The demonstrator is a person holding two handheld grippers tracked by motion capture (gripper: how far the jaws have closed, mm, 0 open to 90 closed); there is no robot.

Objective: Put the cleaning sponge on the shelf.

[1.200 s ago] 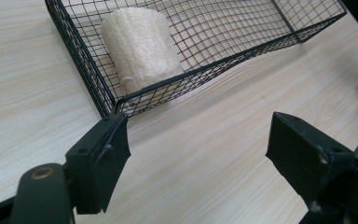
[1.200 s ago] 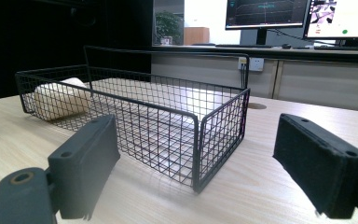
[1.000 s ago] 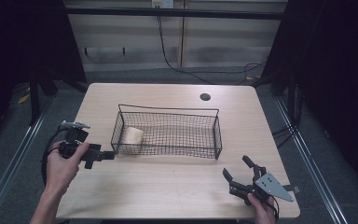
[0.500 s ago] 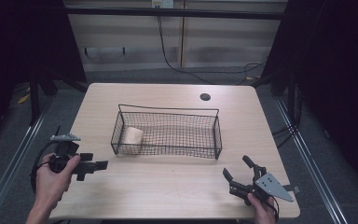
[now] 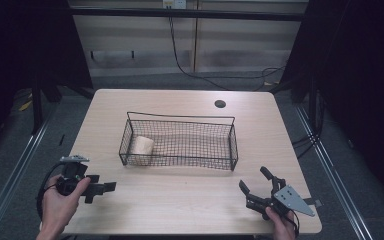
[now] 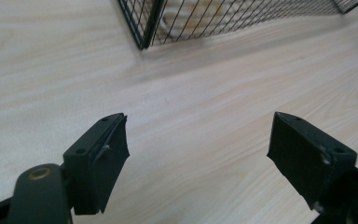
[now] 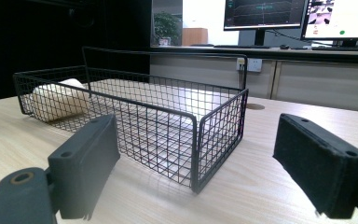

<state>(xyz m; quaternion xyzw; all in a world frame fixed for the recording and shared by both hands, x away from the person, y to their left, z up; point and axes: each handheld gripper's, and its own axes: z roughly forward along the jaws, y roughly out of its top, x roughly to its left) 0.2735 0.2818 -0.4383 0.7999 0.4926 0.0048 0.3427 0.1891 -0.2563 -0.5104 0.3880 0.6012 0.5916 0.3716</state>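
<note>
Grippers both empty, jaws spread: left gripper at near-left table edge, right gripper near-right; beyond, wire basket mid-table holds pale roll at its left end.

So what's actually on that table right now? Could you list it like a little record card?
surface: wooden table
container: black wire basket, mid-table
contents: pale roll lying at the basket's left end
left gripper: open, holding nothing, near the left front edge
right gripper: open, holding nothing, near the right front corner
other: round hole toward the far right
</note>
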